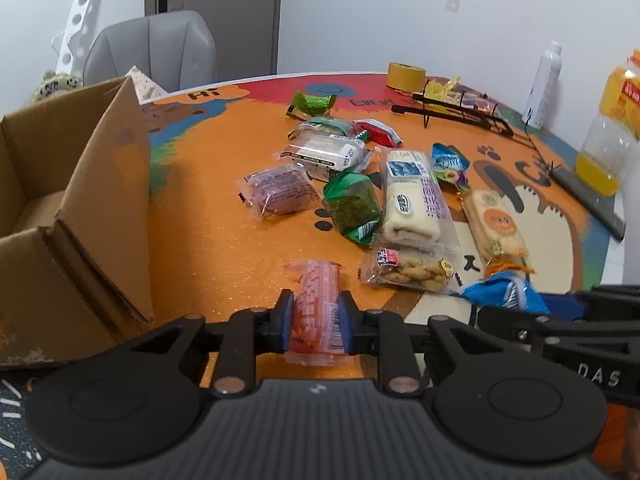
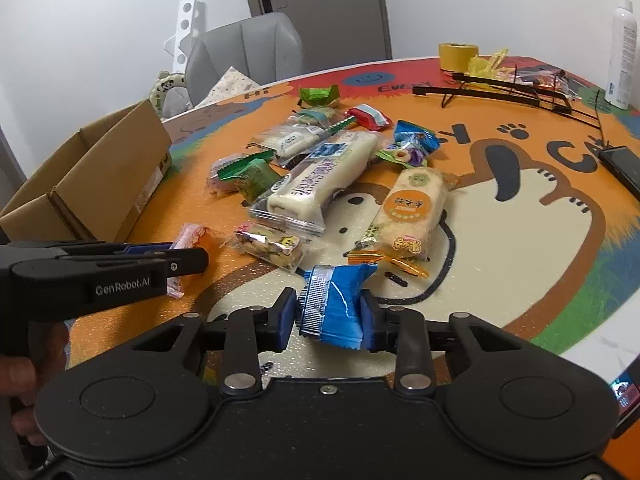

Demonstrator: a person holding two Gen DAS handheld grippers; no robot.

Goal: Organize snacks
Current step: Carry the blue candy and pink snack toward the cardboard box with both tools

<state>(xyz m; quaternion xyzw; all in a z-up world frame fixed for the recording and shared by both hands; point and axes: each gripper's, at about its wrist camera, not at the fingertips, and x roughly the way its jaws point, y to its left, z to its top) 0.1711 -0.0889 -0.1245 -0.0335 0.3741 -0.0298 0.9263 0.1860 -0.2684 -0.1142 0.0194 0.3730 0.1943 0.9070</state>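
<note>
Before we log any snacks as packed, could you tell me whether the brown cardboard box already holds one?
No: the visible inside of the brown cardboard box is bare, and the snack packets still lie on the orange printed table mat.

Left gripper [image 1: 314, 320]: black two-finger tool, blue pads, angled down toward the table, jaws clamped on a pink-red plastic snack packet [image 1: 318, 304]. Right gripper [image 2: 329, 312]: same build, same downward tilt, jaws pinching a crinkled blue foil snack packet [image 2: 334, 300]. A hand [image 2: 24, 360] grips the left handle.

Snacks [image 1: 412, 196] lie on the table [image 1: 224, 240], right of the cardboard box [image 1: 80, 208].
</note>
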